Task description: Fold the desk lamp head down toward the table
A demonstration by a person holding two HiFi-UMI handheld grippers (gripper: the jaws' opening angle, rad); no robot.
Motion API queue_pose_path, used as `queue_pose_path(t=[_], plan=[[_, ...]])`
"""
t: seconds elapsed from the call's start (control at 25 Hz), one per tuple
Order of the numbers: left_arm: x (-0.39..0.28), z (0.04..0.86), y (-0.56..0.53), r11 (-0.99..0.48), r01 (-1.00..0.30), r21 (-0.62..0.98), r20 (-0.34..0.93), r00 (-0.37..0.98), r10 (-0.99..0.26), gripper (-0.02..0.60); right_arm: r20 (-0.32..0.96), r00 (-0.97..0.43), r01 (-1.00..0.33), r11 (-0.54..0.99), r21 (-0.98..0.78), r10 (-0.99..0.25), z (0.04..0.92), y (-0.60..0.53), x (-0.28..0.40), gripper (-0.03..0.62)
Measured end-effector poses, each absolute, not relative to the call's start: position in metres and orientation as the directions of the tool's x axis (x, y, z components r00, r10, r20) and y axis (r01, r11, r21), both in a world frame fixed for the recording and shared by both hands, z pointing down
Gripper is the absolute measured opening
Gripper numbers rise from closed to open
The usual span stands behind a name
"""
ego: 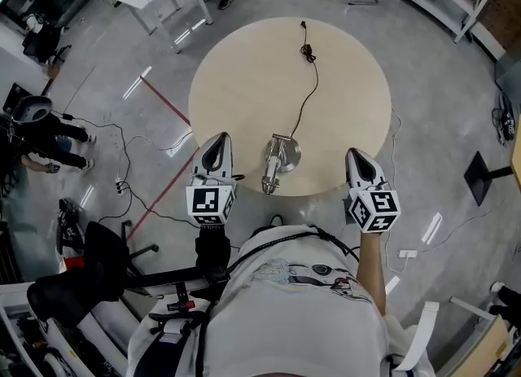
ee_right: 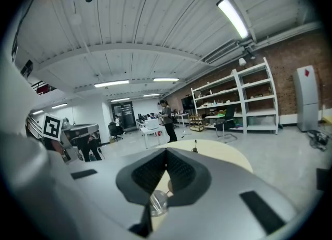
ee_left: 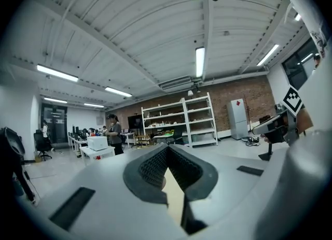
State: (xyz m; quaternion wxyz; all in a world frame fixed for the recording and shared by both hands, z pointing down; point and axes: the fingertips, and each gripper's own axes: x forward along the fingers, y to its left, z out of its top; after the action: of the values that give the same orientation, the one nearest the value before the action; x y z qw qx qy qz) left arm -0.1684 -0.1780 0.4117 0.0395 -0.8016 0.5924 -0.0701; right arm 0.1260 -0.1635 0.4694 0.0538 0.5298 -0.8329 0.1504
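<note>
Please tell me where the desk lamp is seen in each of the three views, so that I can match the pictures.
Head view: the desk lamp is near the picture's centre, at the near edge of the round table.
Left gripper view: not in it.
Right gripper view: low down, a shiny round part, likely the lamp, shows in the gap below the fingers.
Shared landmark: the round table.
</note>
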Motion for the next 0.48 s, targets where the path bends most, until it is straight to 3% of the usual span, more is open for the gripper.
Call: queue_pose_path(t=[0.48], plan=[[-0.167,0.413,-0.184,-0.301,-0.943,-0.139,0.07,0.294,-0.953,0.003,0.242,-0.409,-0.911,0.376,-0.172,-0.88,0.463,-0.176,0.127,0.005]])
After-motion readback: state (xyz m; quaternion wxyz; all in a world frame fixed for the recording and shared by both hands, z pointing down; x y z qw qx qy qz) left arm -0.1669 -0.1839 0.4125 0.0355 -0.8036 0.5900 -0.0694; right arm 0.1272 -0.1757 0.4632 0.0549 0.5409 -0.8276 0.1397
